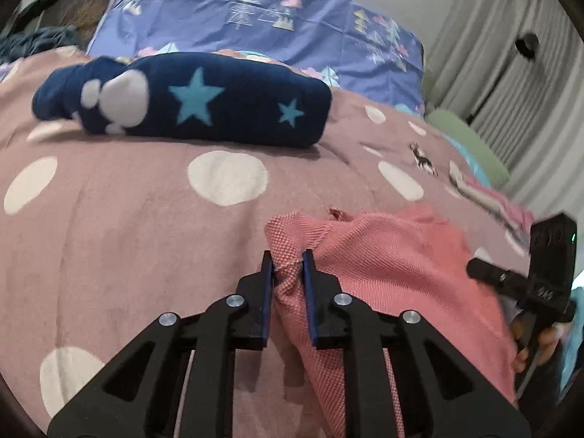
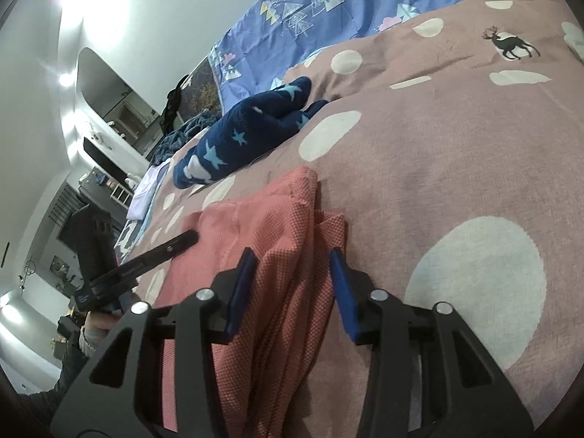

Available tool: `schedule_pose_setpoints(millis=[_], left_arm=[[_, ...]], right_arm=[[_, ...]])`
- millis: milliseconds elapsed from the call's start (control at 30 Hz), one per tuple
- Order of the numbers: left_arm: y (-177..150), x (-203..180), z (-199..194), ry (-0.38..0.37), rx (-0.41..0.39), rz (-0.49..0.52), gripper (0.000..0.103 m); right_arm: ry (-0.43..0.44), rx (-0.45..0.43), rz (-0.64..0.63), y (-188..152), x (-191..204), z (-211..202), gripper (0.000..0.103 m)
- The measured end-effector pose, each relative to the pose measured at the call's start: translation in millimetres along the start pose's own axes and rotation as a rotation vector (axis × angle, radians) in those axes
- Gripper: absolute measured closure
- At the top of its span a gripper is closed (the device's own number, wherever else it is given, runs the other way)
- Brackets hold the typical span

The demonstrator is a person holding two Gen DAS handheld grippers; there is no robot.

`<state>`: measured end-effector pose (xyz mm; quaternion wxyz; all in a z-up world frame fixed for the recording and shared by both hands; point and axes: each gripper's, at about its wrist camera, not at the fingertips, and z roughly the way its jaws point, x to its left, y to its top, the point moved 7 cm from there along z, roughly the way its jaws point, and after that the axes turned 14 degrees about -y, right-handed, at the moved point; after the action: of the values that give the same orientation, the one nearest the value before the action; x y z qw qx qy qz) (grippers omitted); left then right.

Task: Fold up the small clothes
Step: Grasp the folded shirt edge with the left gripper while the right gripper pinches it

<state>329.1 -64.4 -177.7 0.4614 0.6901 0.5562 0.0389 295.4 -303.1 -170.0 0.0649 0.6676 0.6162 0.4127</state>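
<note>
Nearest in the left wrist view, the left gripper (image 1: 287,261) is clenched on a bunched fold of the pink knit garment (image 1: 394,255), its blue-lined fingers pinching the cloth near the garment's left edge. The garment spreads rightward over the bed, and at its far right side the right gripper's black body shows beside the person's hand (image 1: 536,343).

In the right wrist view, the right gripper (image 2: 292,259) has its fingers set wider, with gathered pleats of the same pink knit garment (image 2: 277,226) lying between them; the left pad touches the cloth, but whether the pair actually squeezes it cannot be told. The left gripper's finger lies at the garment's far edge.

The garment rests on a mauve blanket (image 1: 127,226) with white dots and small deer prints. Farther back on that blanket lies a folded navy fleece piece with blue stars (image 1: 189,106). Behind it is a purple sheet with tree patterns (image 1: 262,18), and grey curtains (image 1: 511,73) hang at the right
</note>
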Motion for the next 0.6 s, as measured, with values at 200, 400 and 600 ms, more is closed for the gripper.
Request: schedule_pose_setpoints(millis=[200, 400, 600], left_arm=[[0.3, -31.5, -25.1, 0.022, -0.029, 0.083, 0.073], [-67.2, -99.5, -37.1, -0.083, 0.088, 0.285, 0.056], [-99.2, -110.9, -24.5, 0.057, 0.131, 0.457, 0.046]], right_arm=[[-0.004, -0.062, 0.094, 10.6, -16.5, -20.8, 0.091], [0.053, -0.004, -0.027, -20.6, 11.3, -40.5, 0.043], [-0.131, 0.023, -0.090, -38.4, 6.0, -27.8, 0.086]])
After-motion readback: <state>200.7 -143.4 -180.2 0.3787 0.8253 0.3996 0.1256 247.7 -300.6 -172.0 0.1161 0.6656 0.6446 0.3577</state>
